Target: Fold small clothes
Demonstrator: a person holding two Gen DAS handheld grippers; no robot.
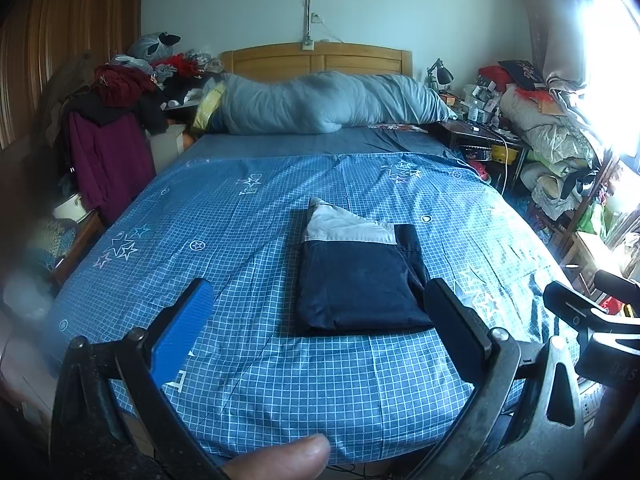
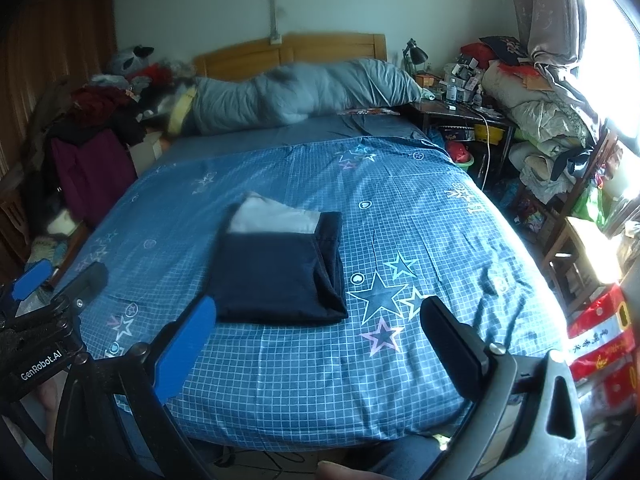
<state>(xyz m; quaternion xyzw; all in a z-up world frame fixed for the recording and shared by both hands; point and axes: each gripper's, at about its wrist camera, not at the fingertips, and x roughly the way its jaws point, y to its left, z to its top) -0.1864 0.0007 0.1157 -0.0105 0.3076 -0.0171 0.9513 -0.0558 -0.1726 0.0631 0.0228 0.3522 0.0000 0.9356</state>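
A folded garment (image 1: 356, 276), dark navy with a pale grey top band, lies flat on the blue checked bedspread (image 1: 248, 216). In the right wrist view the same garment (image 2: 280, 268) sits left of centre. My left gripper (image 1: 316, 308) is open just in front of it, above the bed's near edge, with nothing between its fingers. My right gripper (image 2: 320, 336) is open too, near the garment's front right corner, holding nothing. The left gripper (image 2: 60, 276) shows at the left edge of the right wrist view, and part of the right gripper's body appears at the right edge of the left wrist view.
A rolled grey quilt (image 1: 320, 104) lies against the wooden headboard (image 1: 316, 58). Piled clothes (image 1: 120, 96) crowd the left side of the bed. A cluttered bedside table (image 1: 480, 120) and stacked bedding (image 1: 552, 128) stand on the right by the bright window. A thumb (image 1: 280, 460) shows at the bottom.
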